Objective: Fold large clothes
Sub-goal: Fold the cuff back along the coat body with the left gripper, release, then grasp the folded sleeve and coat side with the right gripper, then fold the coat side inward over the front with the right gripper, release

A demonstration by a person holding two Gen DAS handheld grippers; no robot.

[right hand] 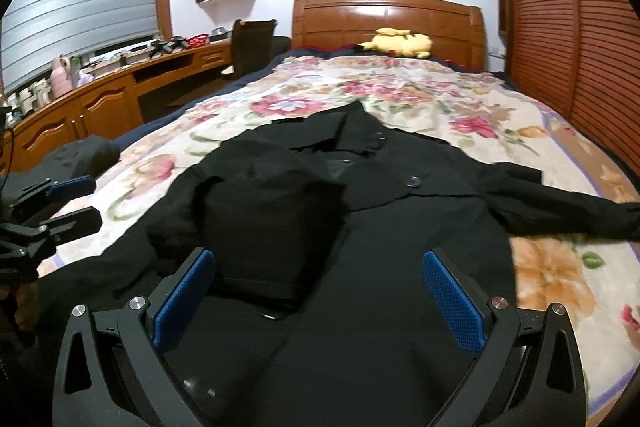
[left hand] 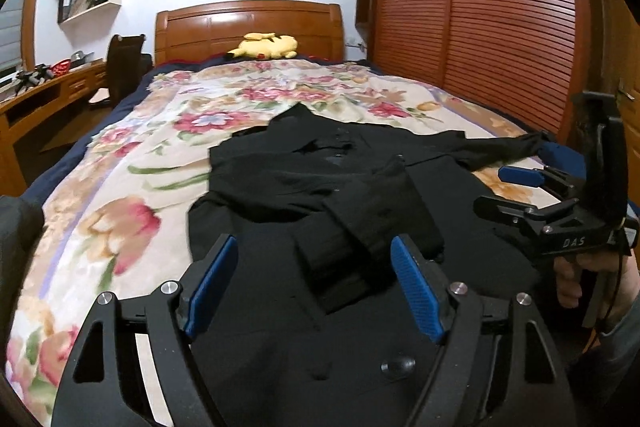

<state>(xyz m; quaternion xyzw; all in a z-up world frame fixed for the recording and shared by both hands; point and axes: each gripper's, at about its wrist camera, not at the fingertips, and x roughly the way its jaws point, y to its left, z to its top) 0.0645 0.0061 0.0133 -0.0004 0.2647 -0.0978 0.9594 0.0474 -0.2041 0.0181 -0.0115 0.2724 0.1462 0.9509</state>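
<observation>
**K:** Ahead of both tongs, on the bed [left hand: 100, 163]: black coat [right hand: 360, 267] lying flat, collar at the far end toward the headboard [left hand: 248, 27], hem end under the cameras.

**M:** Status of the fold?

**K:** One sleeve done, I'd say. Folded sleeve [left hand: 360, 227] is laid across the body, straight ahead of the left tongs [left hand: 316, 283], cuff nearest them. Other sleeve [right hand: 560, 207] is spread out on the blanket, ahead and to the right of the right tongs [right hand: 320, 291].

**M:** Grip state?

**K:** Left tongs: jaws apart, nothing clamped, cloth only below them. Right tongs: jaws apart too, hovering over the coat body, empty.

**M:** Remaining work?

**K:** My read: bring the outstretched sleeve in over the chest, then fold the body hem-to-collar, maybe twice given the length. Call it early, under halfway.

**M:** Anything in the way?

**K:** Yellow plush [left hand: 268, 47] sits far beyond the tongs by the headboard, well apart from the coat. Not a concern.
</observation>
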